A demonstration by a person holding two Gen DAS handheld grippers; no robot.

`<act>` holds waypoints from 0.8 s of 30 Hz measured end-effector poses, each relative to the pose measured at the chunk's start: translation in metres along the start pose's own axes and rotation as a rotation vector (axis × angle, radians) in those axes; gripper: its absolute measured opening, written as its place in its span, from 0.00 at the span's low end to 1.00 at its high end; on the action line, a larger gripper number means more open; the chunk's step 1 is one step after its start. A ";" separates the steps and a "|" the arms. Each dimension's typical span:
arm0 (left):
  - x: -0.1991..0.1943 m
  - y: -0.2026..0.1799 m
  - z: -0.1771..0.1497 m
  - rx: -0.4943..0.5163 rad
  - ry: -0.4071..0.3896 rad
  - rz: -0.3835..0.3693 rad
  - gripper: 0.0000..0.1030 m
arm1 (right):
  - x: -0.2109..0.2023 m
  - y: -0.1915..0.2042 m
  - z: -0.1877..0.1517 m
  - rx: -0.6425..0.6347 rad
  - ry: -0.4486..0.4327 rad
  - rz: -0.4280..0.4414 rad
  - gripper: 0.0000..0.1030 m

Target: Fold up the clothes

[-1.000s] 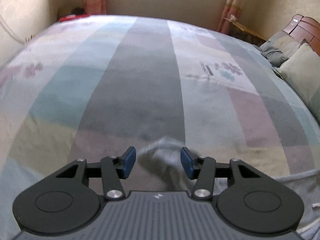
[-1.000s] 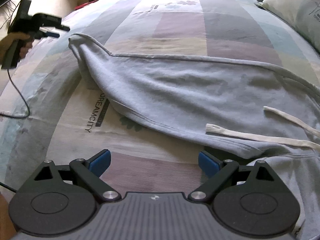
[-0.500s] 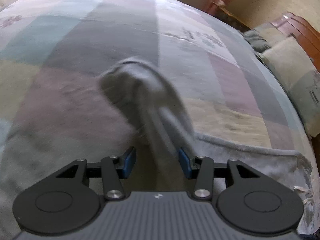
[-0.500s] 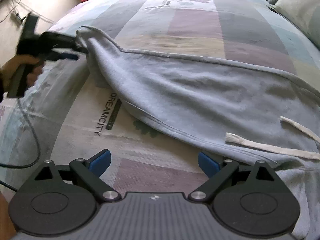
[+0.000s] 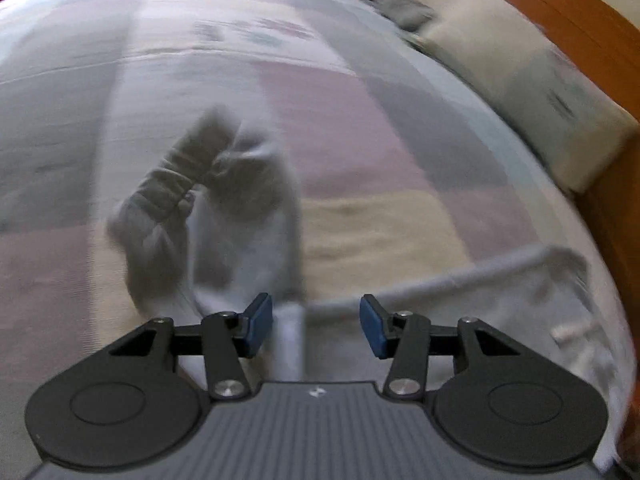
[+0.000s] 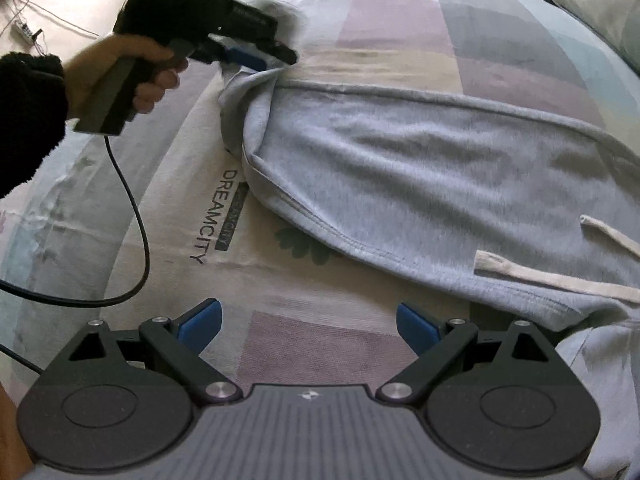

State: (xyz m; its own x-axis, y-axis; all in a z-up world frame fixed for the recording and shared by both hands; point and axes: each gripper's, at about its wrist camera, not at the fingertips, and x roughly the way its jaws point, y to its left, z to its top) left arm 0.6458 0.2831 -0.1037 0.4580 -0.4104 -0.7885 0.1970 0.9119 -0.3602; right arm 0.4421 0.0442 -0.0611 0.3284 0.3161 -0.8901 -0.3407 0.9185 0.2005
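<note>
A light grey hoodie (image 6: pixel 420 168) lies spread on the patchwork bed sheet (image 6: pixel 320 344), its white drawstrings (image 6: pixel 552 280) at the right. In the left wrist view, my left gripper (image 5: pixel 316 326) has the hoodie's sleeve (image 5: pixel 240 216) bunched between its blue pads, with the cuff flopped ahead. Its jaws are opening slightly with the cloth still between them. The right wrist view shows this left gripper (image 6: pixel 264 58) in a person's hand (image 6: pixel 120 68), lifting the sleeve's end into a peak over the hoodie's left edge. My right gripper (image 6: pixel 308 320) hangs open above bare sheet, nothing between its fingers.
Pillows (image 5: pixel 520 80) and a wooden headboard (image 5: pixel 592 32) line the bed's right side in the left wrist view. A black cable (image 6: pixel 132 208) trails from the left gripper across the sheet. Floor and a power strip (image 6: pixel 26 30) lie beyond the bed's left edge.
My left gripper has swung right and downward, bringing the sleeve from the bed's left side in over the hoodie's edge. The right gripper has barely shifted and stays open.
</note>
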 end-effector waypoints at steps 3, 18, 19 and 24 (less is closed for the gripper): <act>-0.014 0.003 -0.011 -0.001 -0.010 -0.031 0.48 | 0.004 0.001 0.001 0.014 0.004 0.007 0.94; 0.003 0.127 -0.043 -0.547 -0.189 -0.193 0.44 | 0.025 0.007 -0.003 0.046 0.040 0.017 0.94; 0.007 0.131 -0.041 -0.567 -0.212 -0.205 0.44 | 0.026 0.006 -0.004 0.052 0.043 0.017 0.94; 0.030 0.142 -0.018 -0.575 -0.272 -0.228 0.44 | 0.031 0.002 -0.005 0.076 0.052 0.015 0.94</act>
State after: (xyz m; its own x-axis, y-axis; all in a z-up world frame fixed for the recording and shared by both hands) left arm 0.6720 0.4002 -0.1869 0.6764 -0.5065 -0.5347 -0.1437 0.6213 -0.7703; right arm 0.4469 0.0550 -0.0904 0.2768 0.3193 -0.9063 -0.2765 0.9297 0.2431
